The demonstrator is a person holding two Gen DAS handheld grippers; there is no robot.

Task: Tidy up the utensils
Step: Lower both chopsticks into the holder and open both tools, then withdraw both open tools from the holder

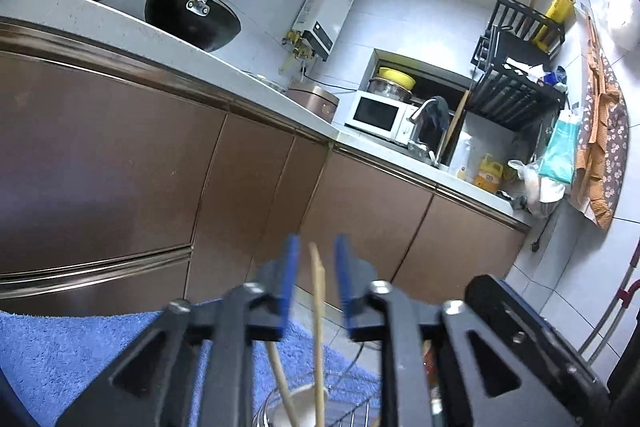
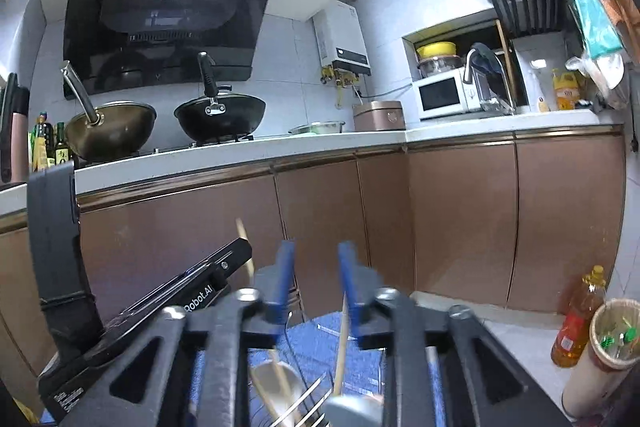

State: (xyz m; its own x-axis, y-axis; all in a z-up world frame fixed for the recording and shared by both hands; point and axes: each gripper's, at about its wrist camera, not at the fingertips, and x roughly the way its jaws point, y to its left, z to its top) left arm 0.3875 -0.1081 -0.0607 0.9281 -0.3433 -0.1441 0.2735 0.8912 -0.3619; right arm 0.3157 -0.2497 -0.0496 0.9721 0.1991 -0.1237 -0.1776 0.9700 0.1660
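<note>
Low in the left wrist frame, between the blue fingers of the left gripper [image 1: 316, 259]: a wooden chopstick [image 1: 319, 307], upright, its tip level with the fingertips, a gap on either side, not touched by either pad. Jaws parted a moderate way, holding nothing. Lower down, a second chopstick [image 1: 282, 383], tilted, both sticks reaching into a pale holder [image 1: 298, 409] at the bottom edge, beside thin wire of a rack [image 1: 352, 375].

Bottom centre of the right wrist frame: right gripper [image 2: 314, 263] likewise parted, nothing between the pads. Just inside its right finger and lower, a chopstick [image 2: 341, 351] standing near upright behind the finger; whether touching, cannot tell. Left of that, a leaning stick [image 2: 280, 375] in a round metal cup [image 2: 276, 383]. Another thin tip [image 2: 245, 241] showing above the black body of the other gripper at lower left.

Underneath, blue towel [image 1: 60, 347] across the lower left of the left view. Beyond, brown cabinet doors [image 2: 460, 219] under a white worktop [image 2: 320, 141]; two woks [image 2: 220, 117] on the stove at upper left, range hood [image 2: 168, 19] above, microwave [image 2: 442, 97] and faucet [image 2: 472, 65] at upper right. At lower right, an oil bottle [image 2: 578, 319] and a paper cup [image 2: 612, 335] on the tiled floor.

Open space straight ahead between grippers and cabinet fronts; crowded at lower left by the other gripper, at lower right by bottle and cup.
</note>
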